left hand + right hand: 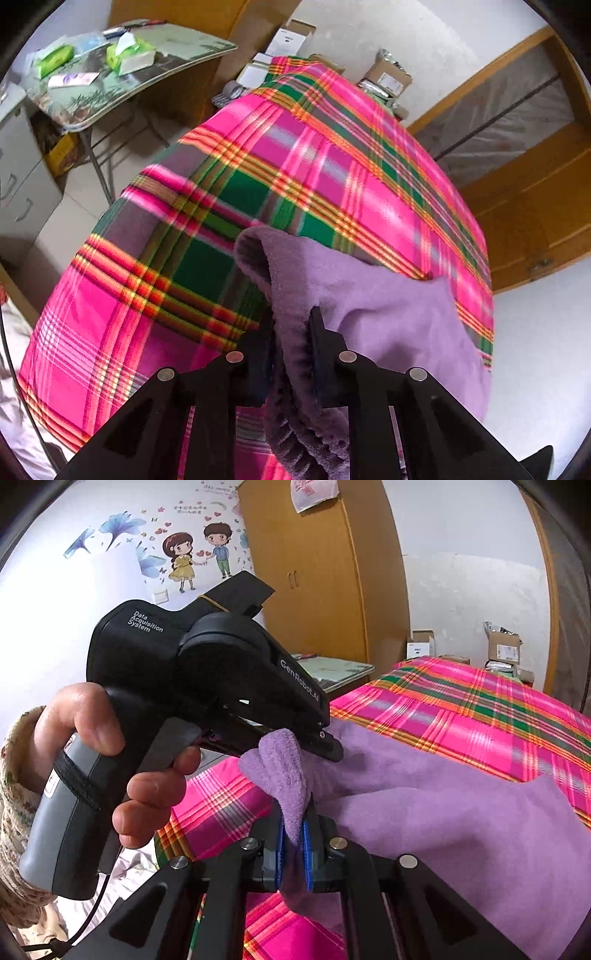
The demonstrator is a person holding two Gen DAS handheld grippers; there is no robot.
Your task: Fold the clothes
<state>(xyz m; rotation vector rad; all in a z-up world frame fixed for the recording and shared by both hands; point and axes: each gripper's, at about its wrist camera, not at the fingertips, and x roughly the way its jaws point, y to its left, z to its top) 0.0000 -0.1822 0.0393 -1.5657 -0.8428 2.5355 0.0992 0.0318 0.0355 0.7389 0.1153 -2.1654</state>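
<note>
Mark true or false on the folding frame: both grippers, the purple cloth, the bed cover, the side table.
1. The left gripper pinches the purple cloth. True.
2. The right gripper is open and empty. False: its blue pads clamp a fold of the cloth.
3. The cloth lies on a plaid cover. True.
4. The cover is plain blue. False: pink, green and orange plaid.
5. A hand holds the left gripper's handle in the right wrist view. True.
6. The side table is bare. False: green packets and papers lie on it.
</note>
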